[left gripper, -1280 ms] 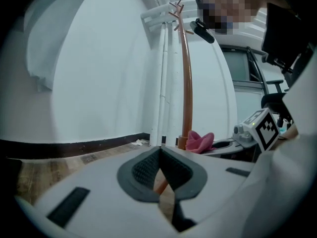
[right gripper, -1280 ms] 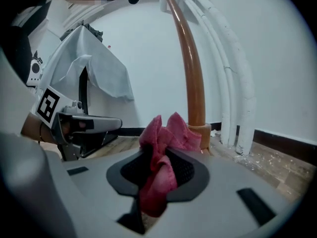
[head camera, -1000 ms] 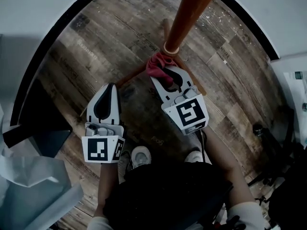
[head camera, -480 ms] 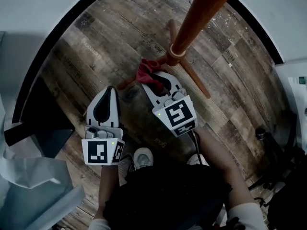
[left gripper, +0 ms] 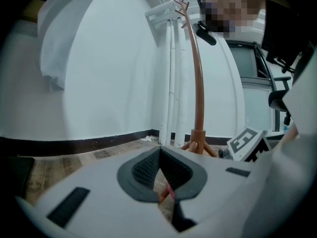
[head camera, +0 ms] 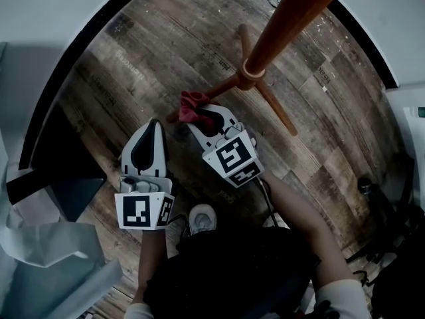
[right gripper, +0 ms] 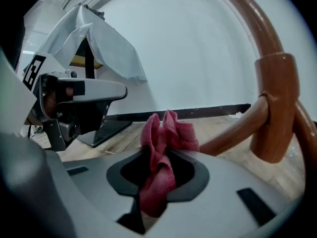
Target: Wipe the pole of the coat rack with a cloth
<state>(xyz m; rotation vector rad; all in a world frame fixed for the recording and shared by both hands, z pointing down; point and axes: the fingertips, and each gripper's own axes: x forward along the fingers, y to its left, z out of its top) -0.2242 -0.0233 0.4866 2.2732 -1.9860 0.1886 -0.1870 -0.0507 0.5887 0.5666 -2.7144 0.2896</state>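
Wood-plank floor (head camera: pixel 119 58), worn. Coat rack pole (head camera: pixel 292 18), brown, on three splayed legs (head camera: pixel 275 108). My right gripper (head camera: pixel 199 115): jaws closed on red cloth (head camera: pixel 191 105), just beside one leg. My left gripper (head camera: pixel 153 126): jaw tips together, apart from the rack. My shoe (head camera: pixel 201 216) below

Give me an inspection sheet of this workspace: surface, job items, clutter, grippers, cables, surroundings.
Surface: worn wooden plank floor.
Job's things: brown coat rack pole upright on splayed legs; red cloth off the pole, near one leg.
Clutter: pale flecks on the floor by the wall.
Grippers: right gripper shut on the red cloth; left gripper shut, empty.
Cables: dark cable looping behind the right gripper.
Surroundings: white wall, dark baseboard, white sheet at the left.
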